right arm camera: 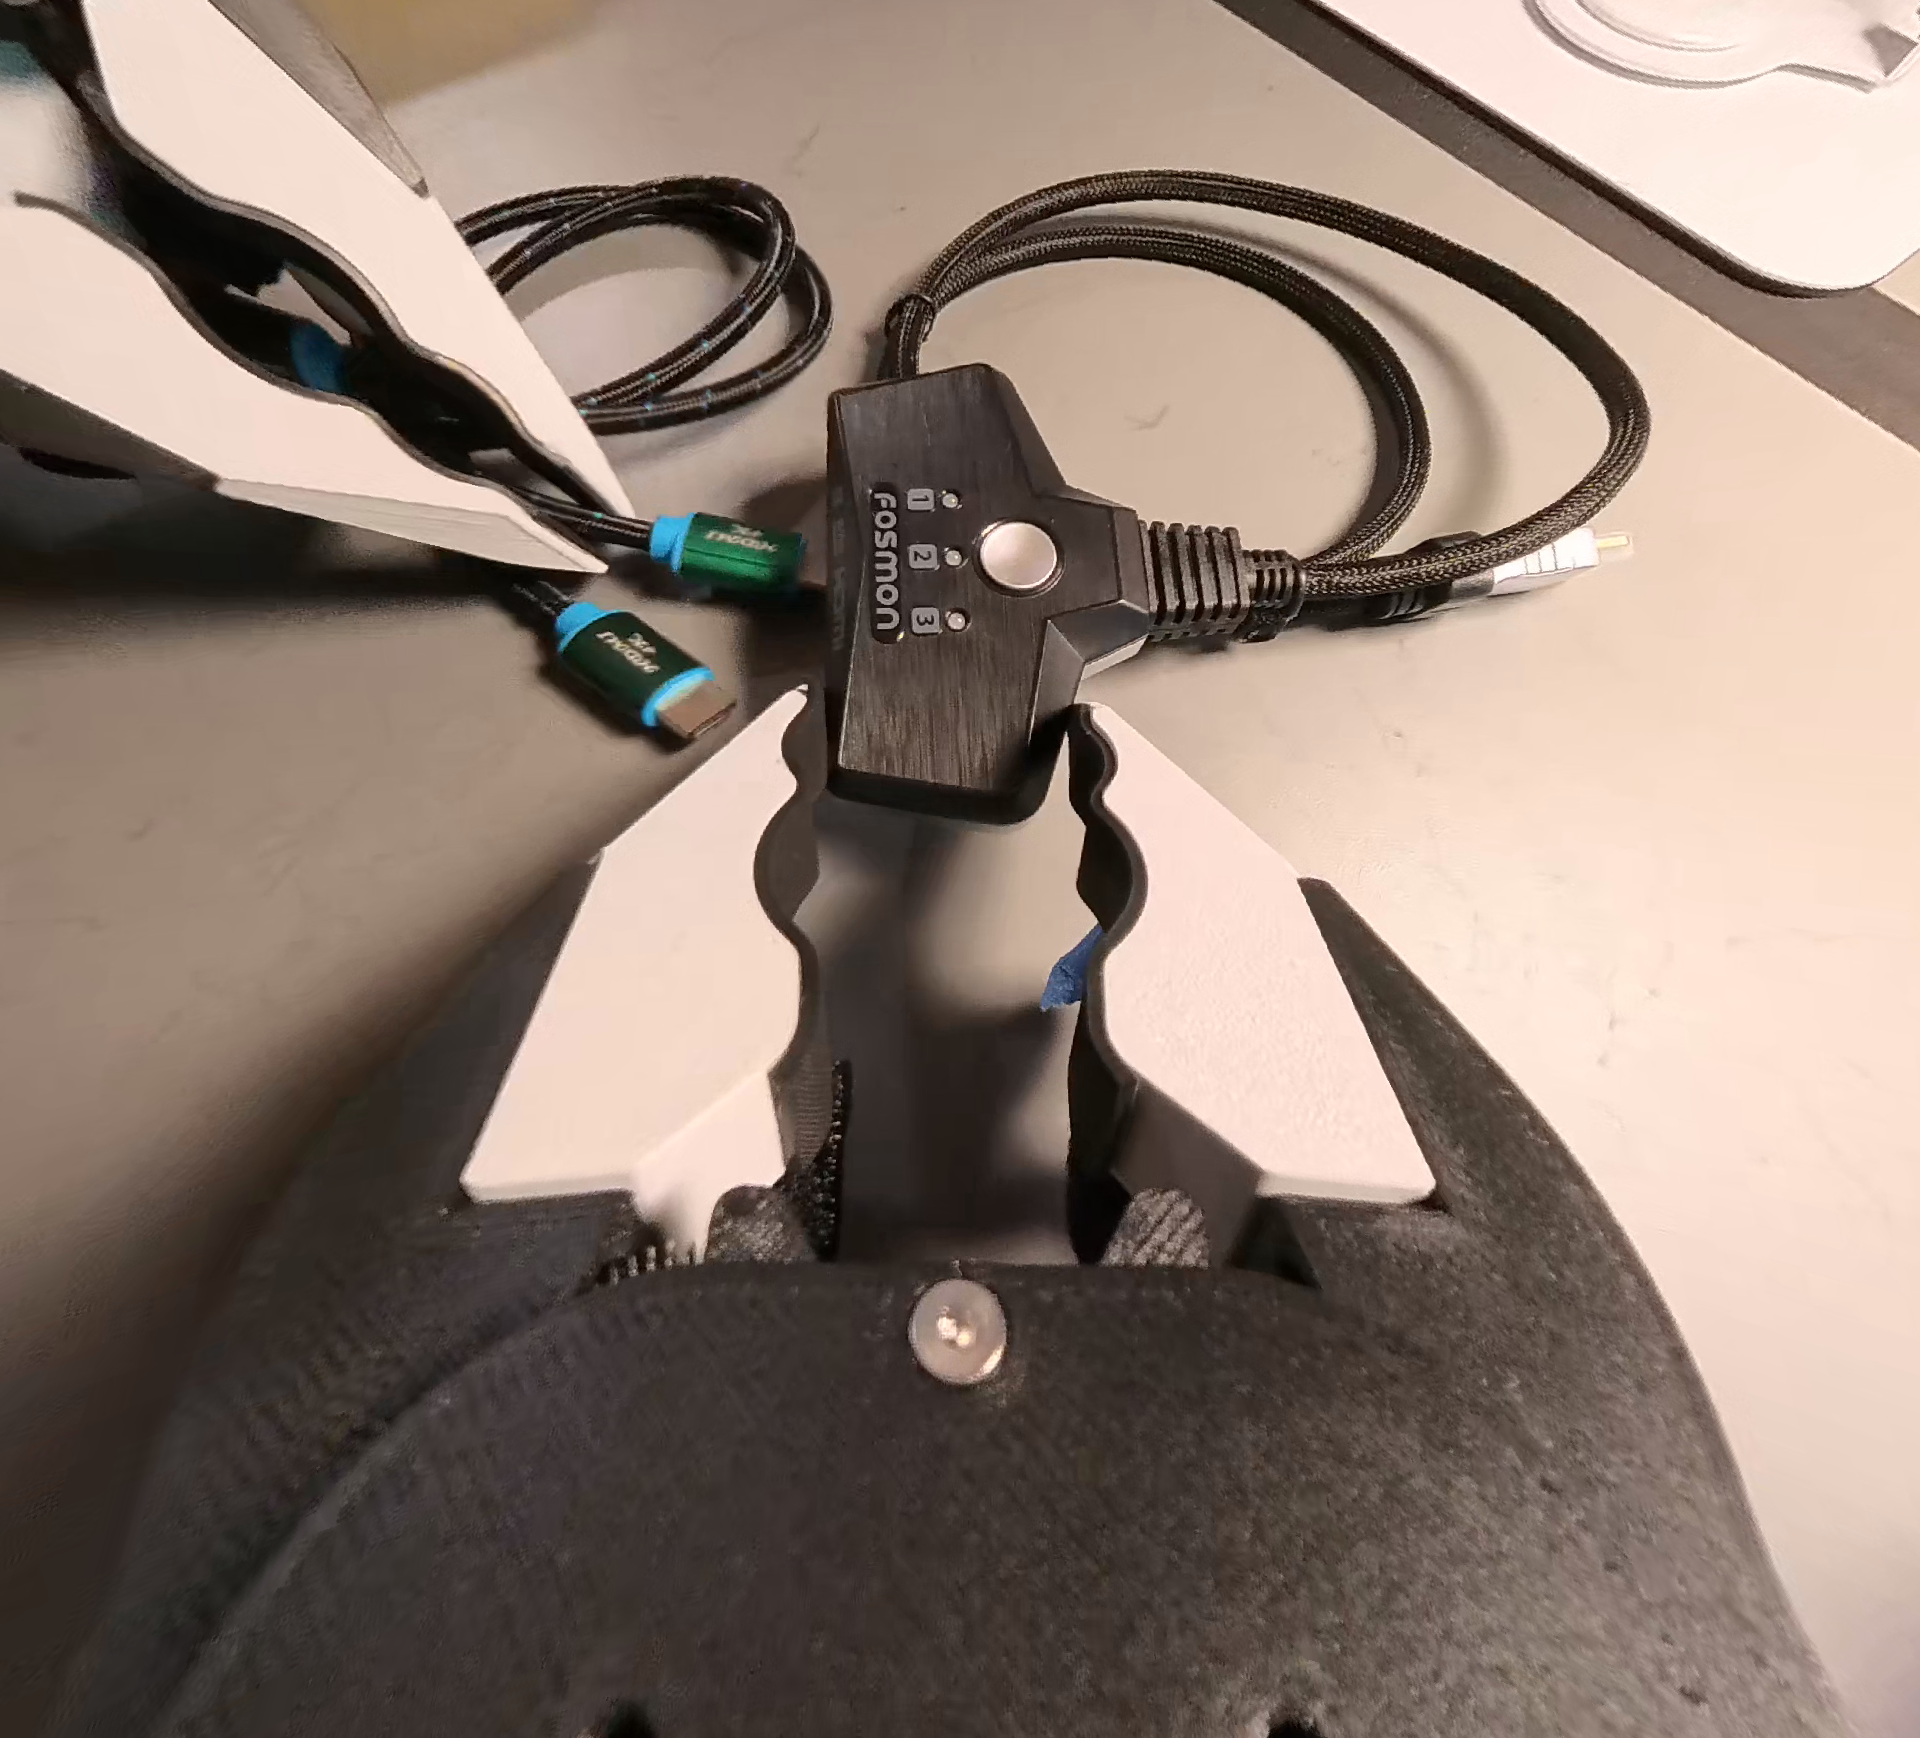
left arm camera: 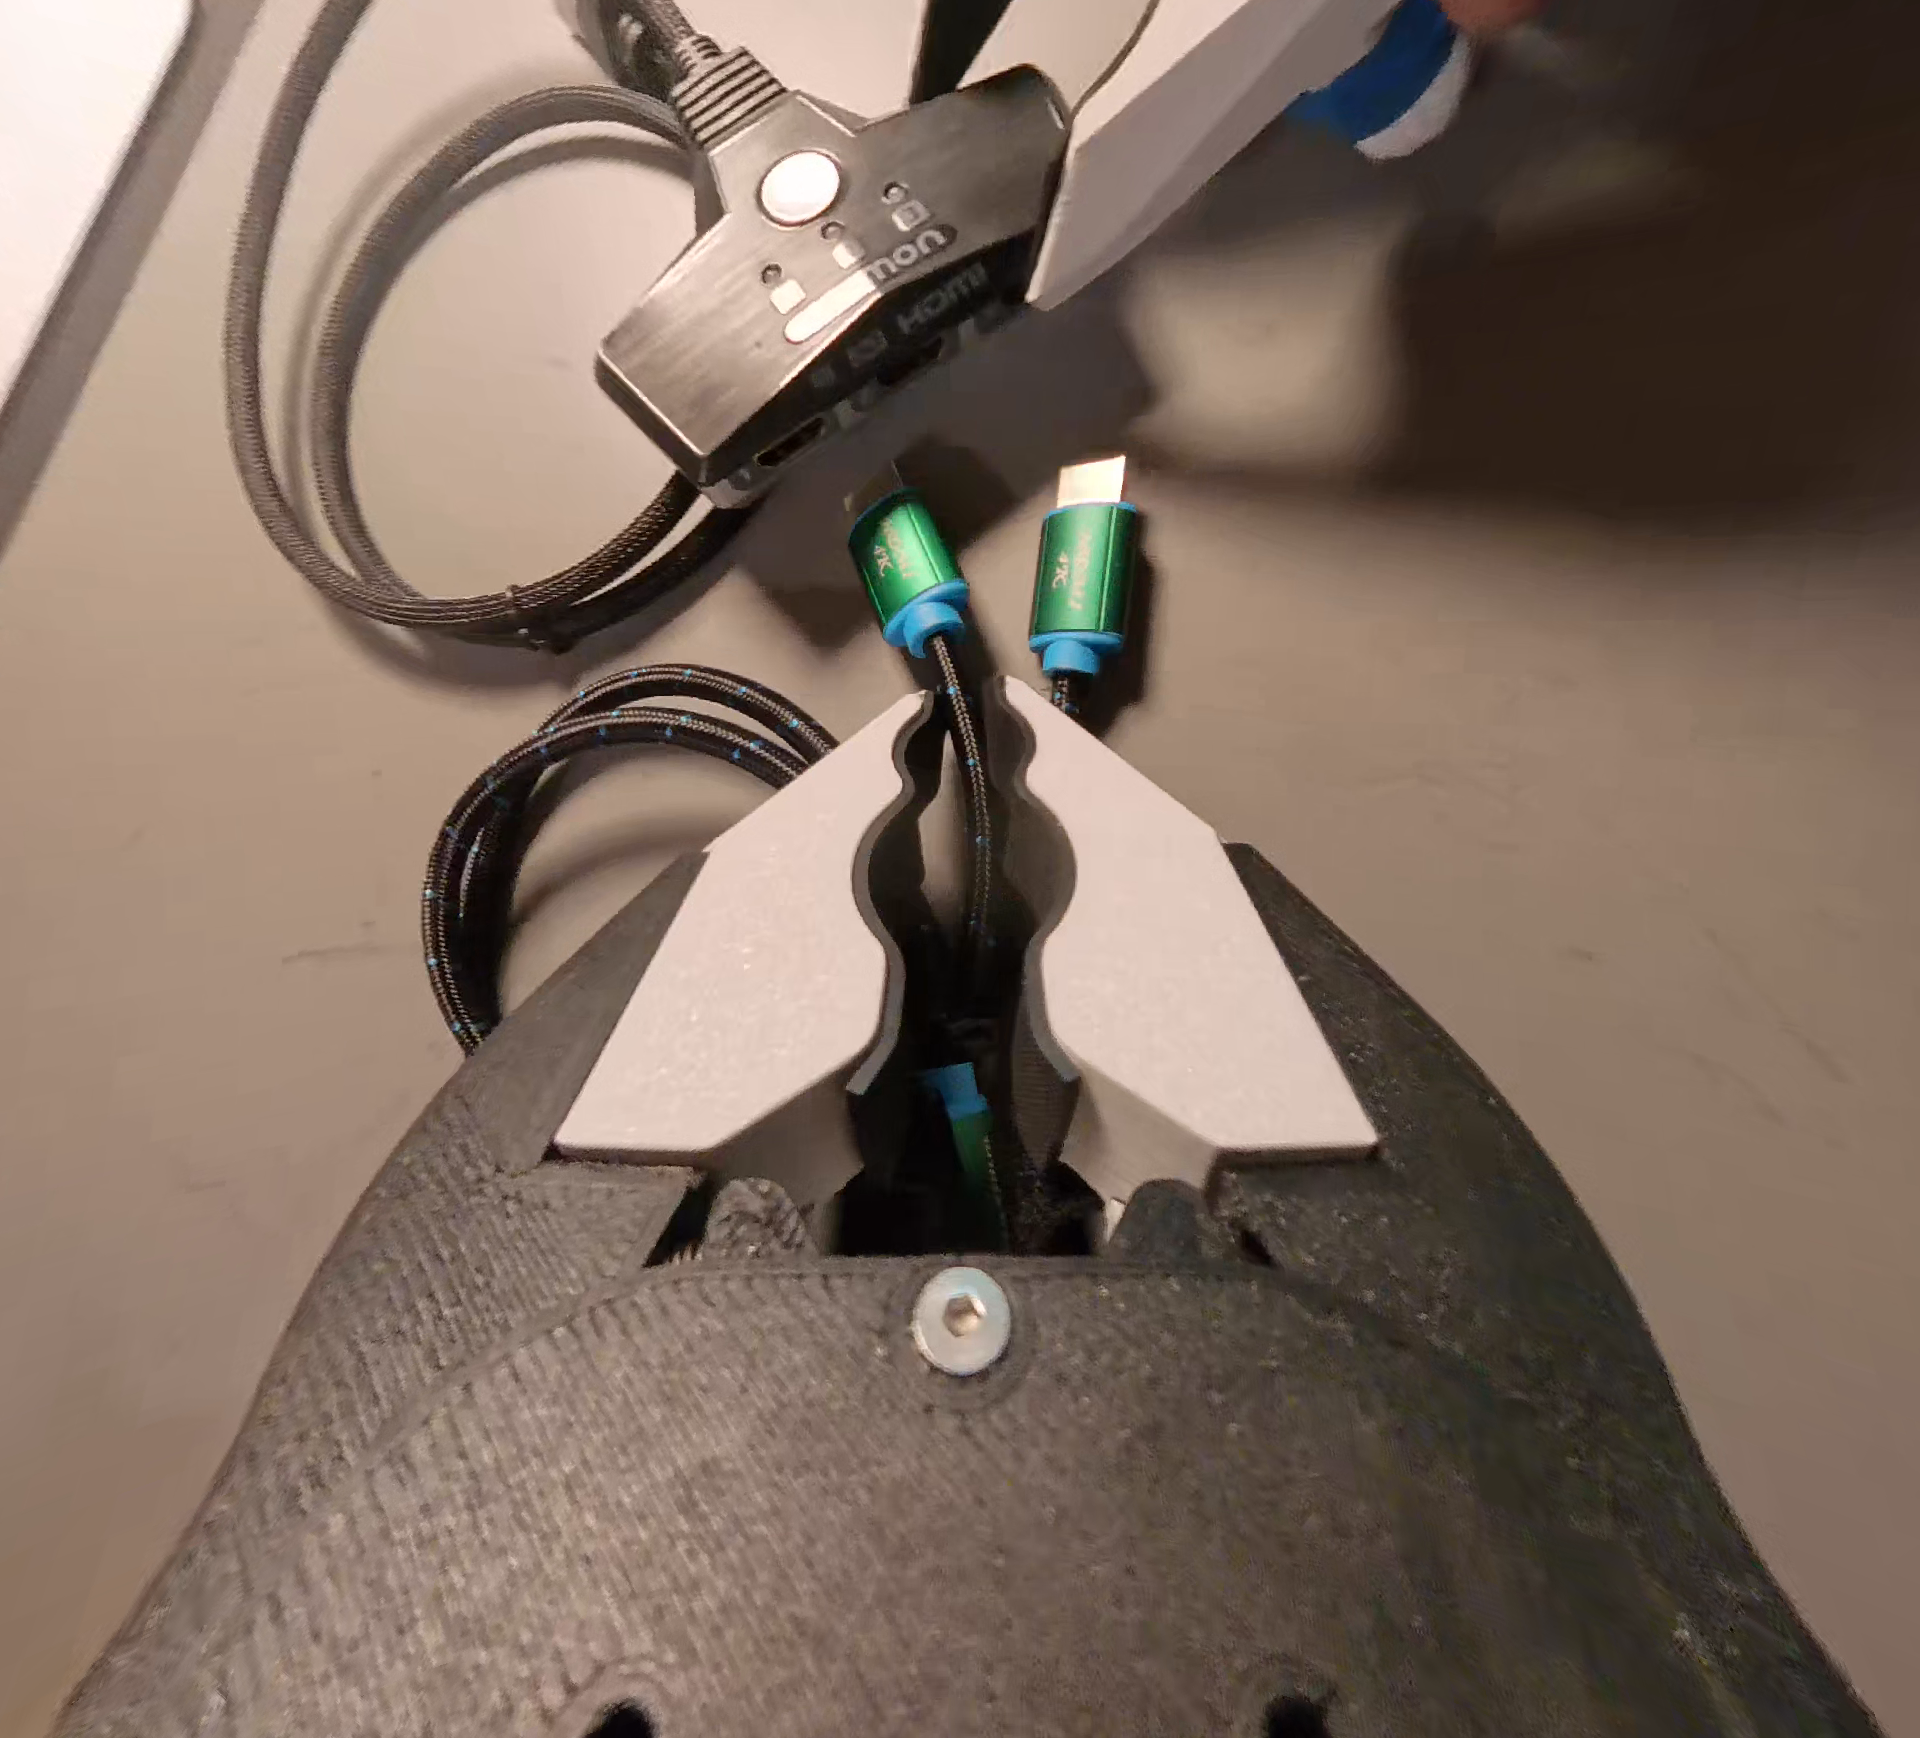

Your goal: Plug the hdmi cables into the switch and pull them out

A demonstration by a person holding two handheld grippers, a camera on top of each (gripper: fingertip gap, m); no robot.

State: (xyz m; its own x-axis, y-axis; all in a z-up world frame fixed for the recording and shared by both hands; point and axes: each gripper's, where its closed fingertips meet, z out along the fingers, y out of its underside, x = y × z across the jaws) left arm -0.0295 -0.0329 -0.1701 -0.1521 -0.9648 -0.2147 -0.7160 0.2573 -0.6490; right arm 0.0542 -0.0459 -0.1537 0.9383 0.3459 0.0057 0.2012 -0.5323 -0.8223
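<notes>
The black HDMI switch (right arm camera: 935, 566) with three numbered ports lies on the grey table and also shows in the left wrist view (left arm camera: 852, 265). My right gripper (right arm camera: 935, 722) is shut on its near end. My left gripper (left arm camera: 971, 701) is shut on a black-blue braided HDMI cable (left arm camera: 961, 753) just behind its green plug (left arm camera: 904, 566). The plug's metal tip sits right at the switch's port face; I cannot tell whether it is in. A second green plug (left arm camera: 1086, 576) lies loose on the table beside it, also seen in the right wrist view (right arm camera: 634, 660).
The switch's own thick braided cable (right arm camera: 1455, 400) loops behind it and ends in a silver plug (right arm camera: 1558, 556). The thin cable's slack coils on the table (right arm camera: 727, 306). A white stand base (right arm camera: 1558, 78) sits at the back right.
</notes>
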